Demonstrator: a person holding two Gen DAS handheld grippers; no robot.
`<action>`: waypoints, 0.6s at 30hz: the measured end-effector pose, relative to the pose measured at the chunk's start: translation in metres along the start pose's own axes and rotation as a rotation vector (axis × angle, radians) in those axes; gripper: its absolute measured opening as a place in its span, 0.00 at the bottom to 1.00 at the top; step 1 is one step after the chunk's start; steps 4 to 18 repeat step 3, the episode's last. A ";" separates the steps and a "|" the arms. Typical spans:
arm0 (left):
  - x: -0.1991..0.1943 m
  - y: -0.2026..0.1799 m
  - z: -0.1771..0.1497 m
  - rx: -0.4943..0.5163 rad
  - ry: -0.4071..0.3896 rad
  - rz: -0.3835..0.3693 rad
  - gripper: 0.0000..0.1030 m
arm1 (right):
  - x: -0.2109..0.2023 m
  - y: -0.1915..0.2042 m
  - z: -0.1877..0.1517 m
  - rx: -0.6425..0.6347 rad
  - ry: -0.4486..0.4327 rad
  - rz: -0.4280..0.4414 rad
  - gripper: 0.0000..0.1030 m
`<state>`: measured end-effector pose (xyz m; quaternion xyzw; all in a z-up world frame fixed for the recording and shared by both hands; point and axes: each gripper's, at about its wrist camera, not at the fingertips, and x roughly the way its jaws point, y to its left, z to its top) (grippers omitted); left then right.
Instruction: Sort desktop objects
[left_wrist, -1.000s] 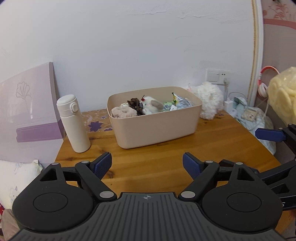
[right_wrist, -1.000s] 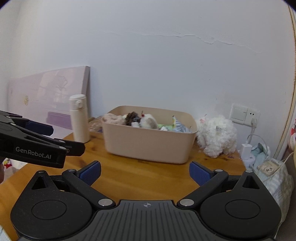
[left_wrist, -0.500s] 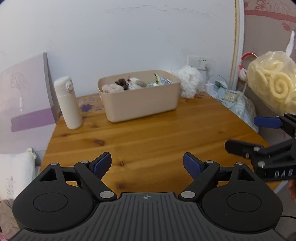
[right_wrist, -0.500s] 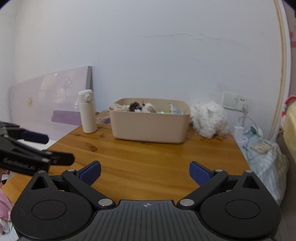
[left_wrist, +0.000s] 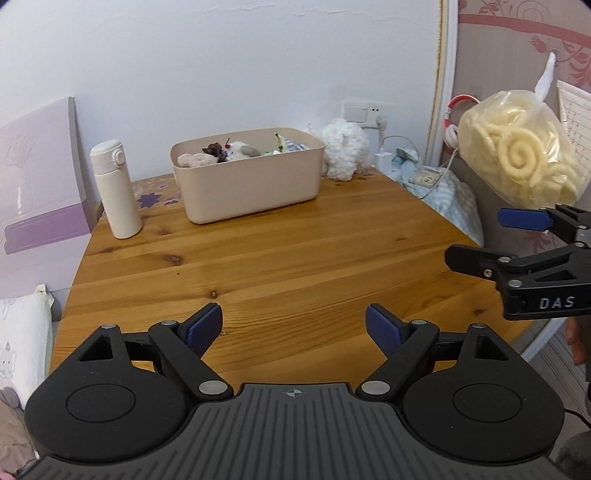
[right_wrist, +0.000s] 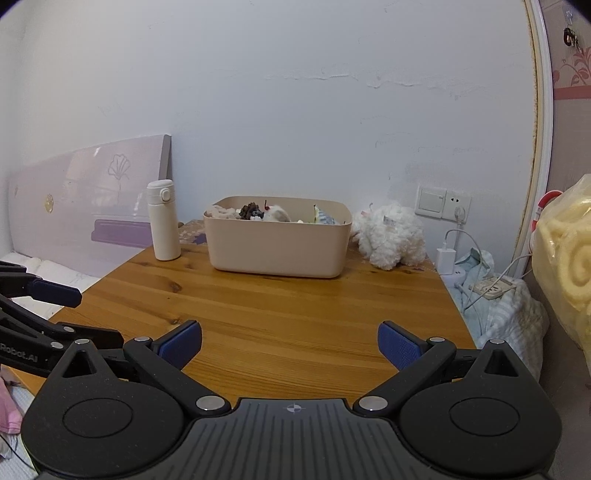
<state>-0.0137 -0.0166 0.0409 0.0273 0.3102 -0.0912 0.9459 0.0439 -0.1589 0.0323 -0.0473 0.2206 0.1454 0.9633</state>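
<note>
A beige bin (left_wrist: 251, 184) (right_wrist: 277, 240) full of small toys and packets stands at the far side of the wooden table (left_wrist: 295, 258) (right_wrist: 277, 306). A white flask (left_wrist: 116, 188) (right_wrist: 163, 219) stands upright left of it, a white plush toy (left_wrist: 343, 149) (right_wrist: 389, 234) lies to its right. My left gripper (left_wrist: 293, 326) is open over the table's near edge, nothing between its blue pads. My right gripper (right_wrist: 290, 343) is open too, also empty, well short of the bin. Each gripper shows at the side of the other's view.
A purple-and-white panel (left_wrist: 33, 173) (right_wrist: 88, 206) leans on the wall at the left. A bag of pale spiral snacks (left_wrist: 517, 147) (right_wrist: 565, 266) hangs at the right, with a power strip and cables (right_wrist: 491, 288) on a cloth below the wall socket (right_wrist: 443, 203).
Both grippers have pulled back from the bin, which now looks smaller and farther; more of the tabletop shows. The snack bag has come into the left wrist view. Both stay open.
</note>
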 end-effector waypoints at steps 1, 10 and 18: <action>-0.001 -0.001 -0.001 0.002 -0.003 -0.006 0.84 | 0.000 0.000 0.000 0.003 0.002 -0.001 1.00; -0.002 -0.002 -0.001 0.004 -0.005 -0.005 0.84 | 0.002 -0.002 -0.002 0.007 0.007 -0.005 1.00; -0.002 -0.002 -0.001 0.004 -0.005 -0.005 0.84 | 0.002 -0.002 -0.002 0.007 0.007 -0.005 1.00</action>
